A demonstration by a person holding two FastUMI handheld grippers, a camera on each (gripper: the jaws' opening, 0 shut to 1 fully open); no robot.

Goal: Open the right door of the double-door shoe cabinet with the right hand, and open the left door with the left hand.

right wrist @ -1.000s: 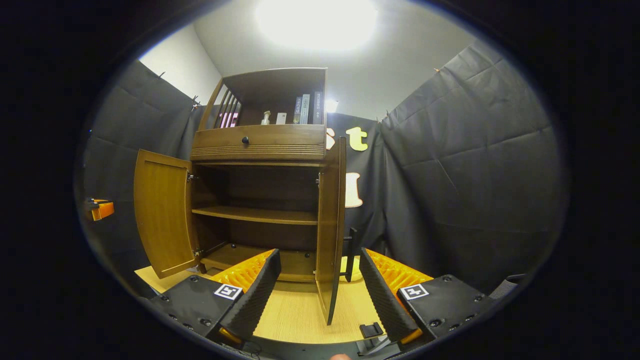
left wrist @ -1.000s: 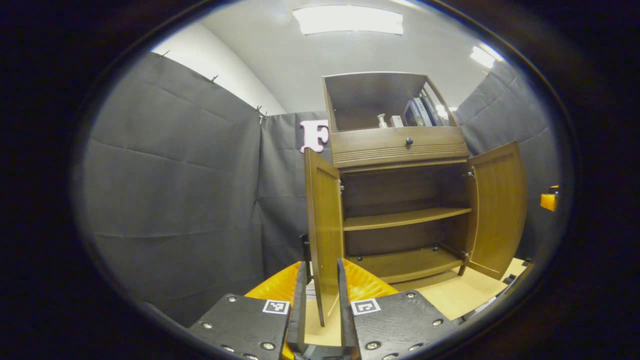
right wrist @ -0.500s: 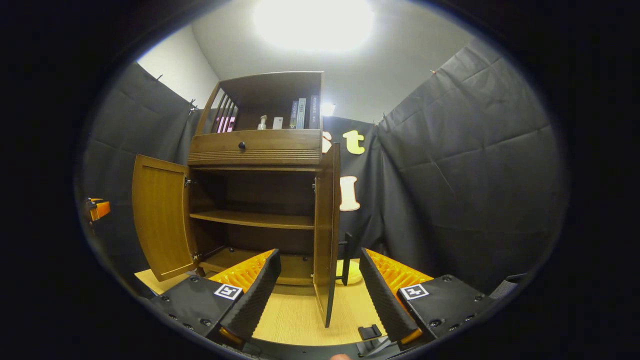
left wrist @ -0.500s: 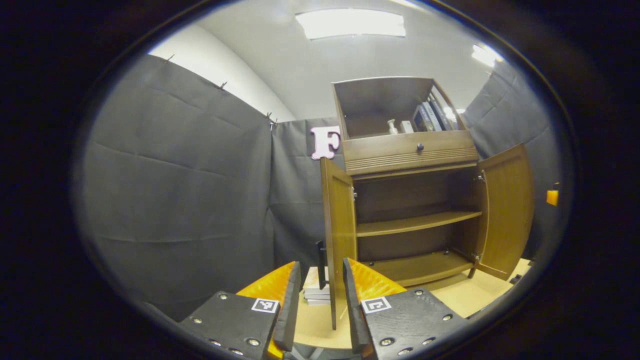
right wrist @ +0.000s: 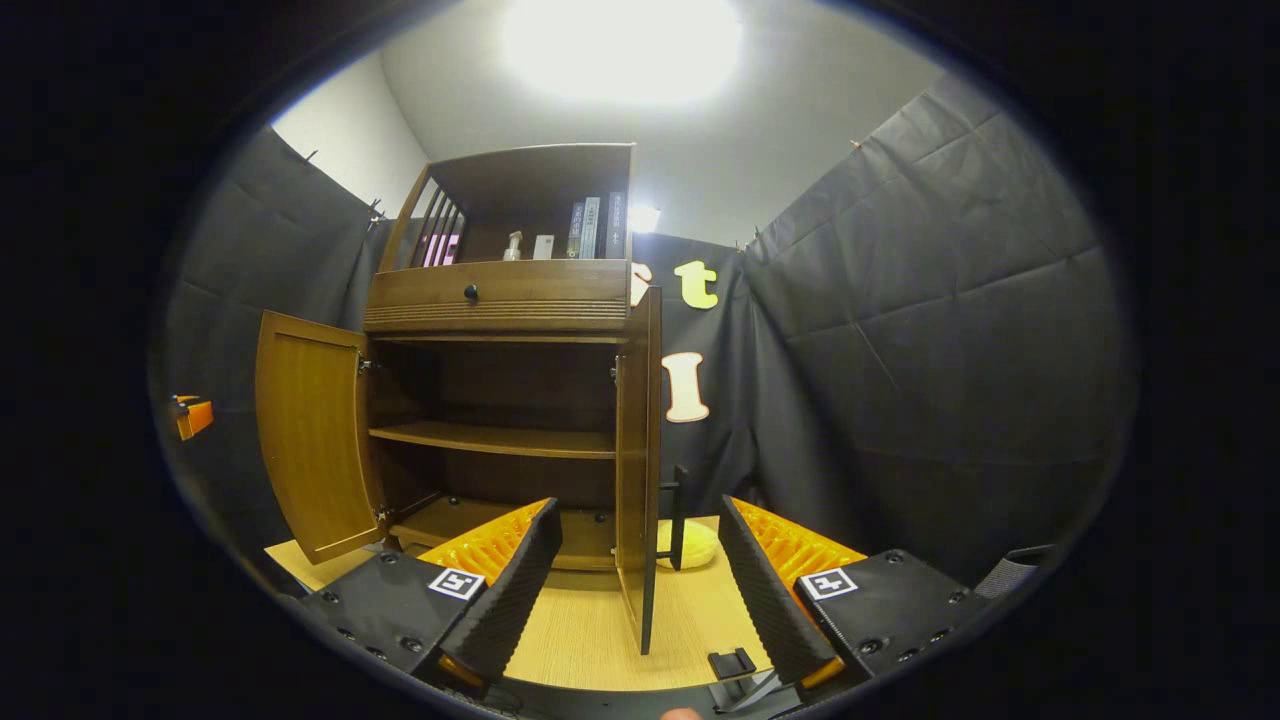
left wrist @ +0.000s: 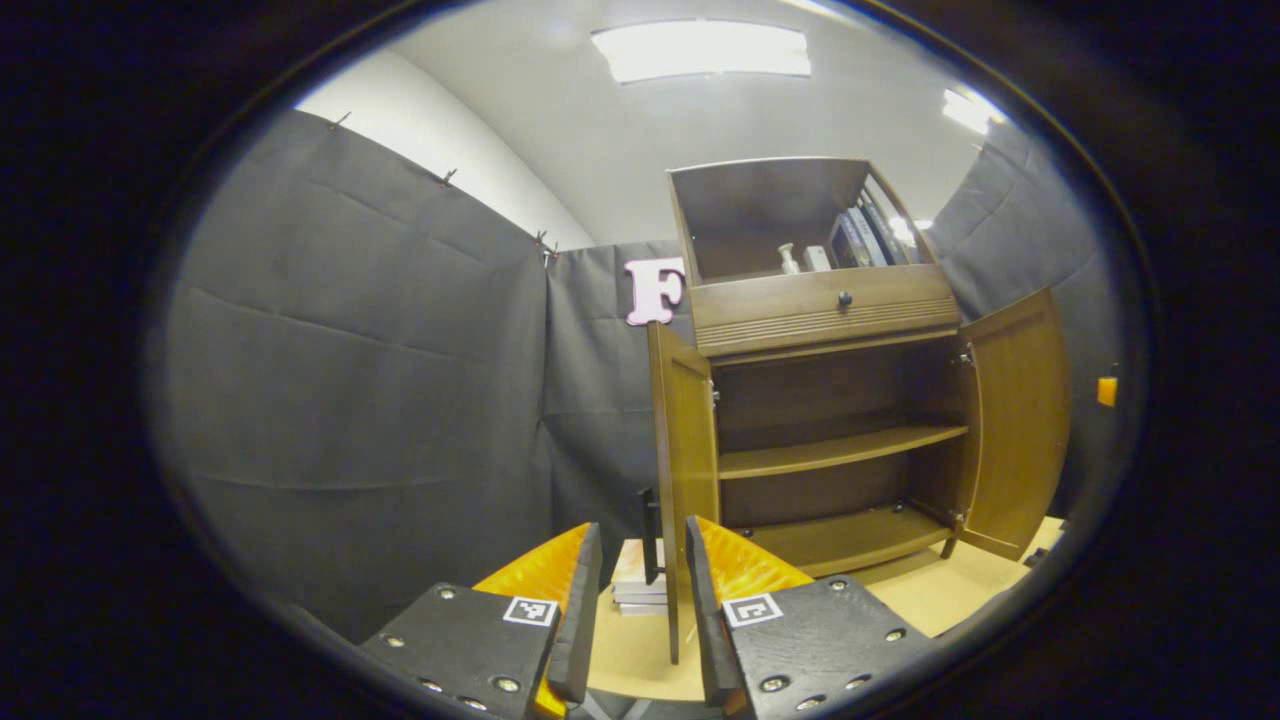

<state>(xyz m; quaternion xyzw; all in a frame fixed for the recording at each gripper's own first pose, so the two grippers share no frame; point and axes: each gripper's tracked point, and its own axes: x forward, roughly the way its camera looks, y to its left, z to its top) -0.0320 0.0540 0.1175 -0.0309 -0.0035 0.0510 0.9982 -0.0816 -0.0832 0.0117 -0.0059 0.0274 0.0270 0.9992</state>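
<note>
In the left gripper view, a small stack of flat pale items [left wrist: 637,585] on the floor sits partly hidden behind the brown wooden left cabinet door [left wrist: 685,470], and what they are cannot be told. At the far right edge a small orange piece [left wrist: 1106,391] is cut off. In the right gripper view, a pale yellow round object [right wrist: 693,543] lies partly hidden behind the brown wooden right cabinet door [right wrist: 638,460].

The brown wooden shoe cabinet [right wrist: 500,300] stands upright with both lower doors swung wide, baring two shelves inside. Its left door [left wrist: 683,470] and right door [right wrist: 637,450] each appear edge-on, a dark handle on the outer face.
</note>
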